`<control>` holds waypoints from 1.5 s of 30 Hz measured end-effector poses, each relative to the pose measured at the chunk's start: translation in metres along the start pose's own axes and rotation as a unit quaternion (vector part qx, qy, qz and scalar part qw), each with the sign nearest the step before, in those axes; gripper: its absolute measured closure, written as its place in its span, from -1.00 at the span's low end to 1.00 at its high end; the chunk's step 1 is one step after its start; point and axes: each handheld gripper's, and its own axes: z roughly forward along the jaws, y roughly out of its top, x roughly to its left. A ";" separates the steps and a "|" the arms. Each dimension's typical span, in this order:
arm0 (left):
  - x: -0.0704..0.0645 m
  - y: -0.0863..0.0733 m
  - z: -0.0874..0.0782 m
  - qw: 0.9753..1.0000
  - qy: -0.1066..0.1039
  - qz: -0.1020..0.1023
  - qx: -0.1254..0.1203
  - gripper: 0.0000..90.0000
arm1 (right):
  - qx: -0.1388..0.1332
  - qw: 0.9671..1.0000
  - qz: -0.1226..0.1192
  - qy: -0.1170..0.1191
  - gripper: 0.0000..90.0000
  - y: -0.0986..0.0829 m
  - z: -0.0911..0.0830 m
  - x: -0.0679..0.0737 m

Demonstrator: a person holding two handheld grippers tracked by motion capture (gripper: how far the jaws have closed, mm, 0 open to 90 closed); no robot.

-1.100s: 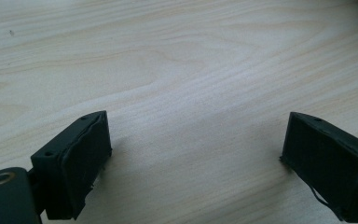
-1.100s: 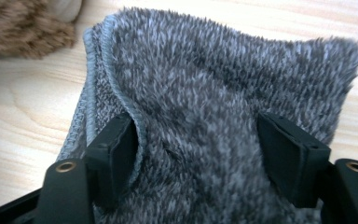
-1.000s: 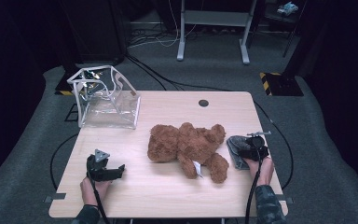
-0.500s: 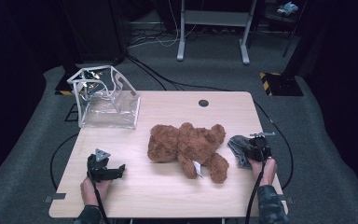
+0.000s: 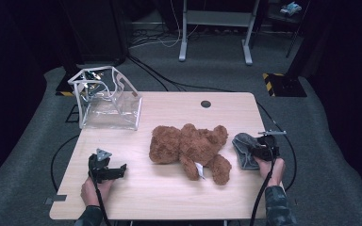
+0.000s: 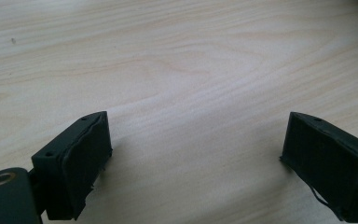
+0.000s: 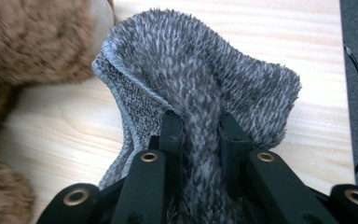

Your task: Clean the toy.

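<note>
Two claws work a pale wooden worktop (image 5: 169,197), one in each of a person's hands. The left claw (image 5: 118,170) rests low on the near left, its jaws spread wide over bare wood in the left gripper view, with nothing between them. The right claw (image 7: 200,135) is clamped on a fold of one grey fuzzy cloth (image 7: 200,74), which bunches up between the jaws in the right gripper view; the fabric's lower part is hidden behind the claw body, so its full shape cannot be made out. In the high view the cloth (image 5: 244,148) lies at the worktop's right edge, just beside one brown teddy bear (image 5: 188,146) sprawled at the centre. The bear's face is turned away and hard to read; a small white tag (image 5: 199,170) shows near its leg. One clear plastic bag (image 5: 108,101) with white trim stands at the far left corner, its contents indistinct. Both forearms are cut off by the bottom edge.
</note>
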 end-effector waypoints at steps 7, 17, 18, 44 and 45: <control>-0.001 0.002 0.002 1.000 -0.012 0.009 0.002 -0.83 | -0.011 1.000 -0.005 0.016 0.68 0.010 -0.013 0.006; 0.000 0.001 0.001 0.999 -0.029 0.023 0.004 -0.85 | -0.028 0.999 -0.027 0.020 0.68 0.025 -0.033 0.013; 0.000 0.001 0.001 0.999 -0.029 0.023 0.004 -0.85 | -0.031 0.999 -0.031 0.021 0.68 0.026 -0.035 0.013; 0.000 0.001 0.001 0.999 -0.029 0.021 0.002 -0.85 | -0.066 0.991 -0.099 0.068 0.68 0.084 -0.067 0.077; 0.000 0.001 0.001 0.999 -0.029 0.021 0.002 -0.85 | -0.068 0.990 -0.105 0.071 0.68 0.086 -0.067 0.079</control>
